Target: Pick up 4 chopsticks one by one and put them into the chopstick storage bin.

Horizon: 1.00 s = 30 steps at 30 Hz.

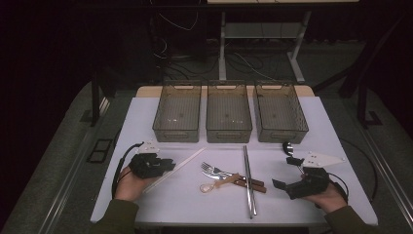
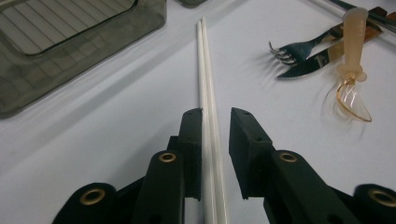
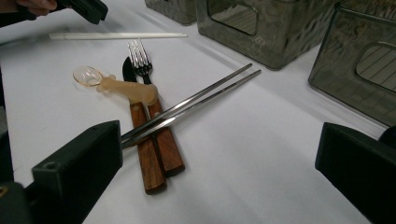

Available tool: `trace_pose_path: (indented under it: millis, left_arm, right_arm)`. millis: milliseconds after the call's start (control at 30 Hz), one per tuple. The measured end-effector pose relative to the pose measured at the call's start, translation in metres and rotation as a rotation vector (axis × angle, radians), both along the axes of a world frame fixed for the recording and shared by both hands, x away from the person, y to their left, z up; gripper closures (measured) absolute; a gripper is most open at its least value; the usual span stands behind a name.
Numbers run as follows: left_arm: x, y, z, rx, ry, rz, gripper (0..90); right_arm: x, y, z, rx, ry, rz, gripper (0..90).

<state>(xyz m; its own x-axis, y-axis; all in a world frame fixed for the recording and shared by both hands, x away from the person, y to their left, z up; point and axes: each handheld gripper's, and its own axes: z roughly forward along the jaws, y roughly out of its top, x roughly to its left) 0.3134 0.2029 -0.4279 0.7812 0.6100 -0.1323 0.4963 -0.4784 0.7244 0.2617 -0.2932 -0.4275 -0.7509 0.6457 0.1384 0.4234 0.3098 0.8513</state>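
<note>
A pair of white chopsticks (image 1: pixel 176 167) lies slanted at the table's left. My left gripper (image 1: pixel 169 164) sits low over their near end. In the left gripper view the white chopsticks (image 2: pixel 204 65) run between the jaws of my left gripper (image 2: pixel 215 116). They lie against the left jaw, and a narrow gap shows at the right jaw. My right gripper (image 1: pixel 287 173) rests at the right with its jaws spread wide and nothing between them. Ahead of it lie metal chopsticks (image 3: pixel 196 105) across the wooden-handled fork (image 3: pixel 138 56) and knife (image 3: pixel 125 70).
Three see-through grey bins (image 1: pixel 178 113) (image 1: pixel 229 113) (image 1: pixel 280 113) stand in a row at the back. An amber plastic spoon (image 1: pixel 214 185) lies on the fork and knife handles mid-table. The metal chopsticks (image 1: pixel 248 181) reach nearly to the front edge.
</note>
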Motion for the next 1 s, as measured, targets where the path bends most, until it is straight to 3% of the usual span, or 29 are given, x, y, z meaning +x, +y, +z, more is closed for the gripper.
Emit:
trace_pose_path:
  millis: [500,1000]
  left_arm:
    - [-0.001,0.003,-0.008,0.059,0.03,-0.028,78.9]
    - [0.002,0.003,-0.01,0.069,0.037,-0.028,81.0]
  right_arm:
    - [-0.001,0.001,-0.001,-0.012,-0.004,0.001,0.8]
    - [-0.001,0.001,-0.001,-0.017,-0.006,-0.003,0.8]
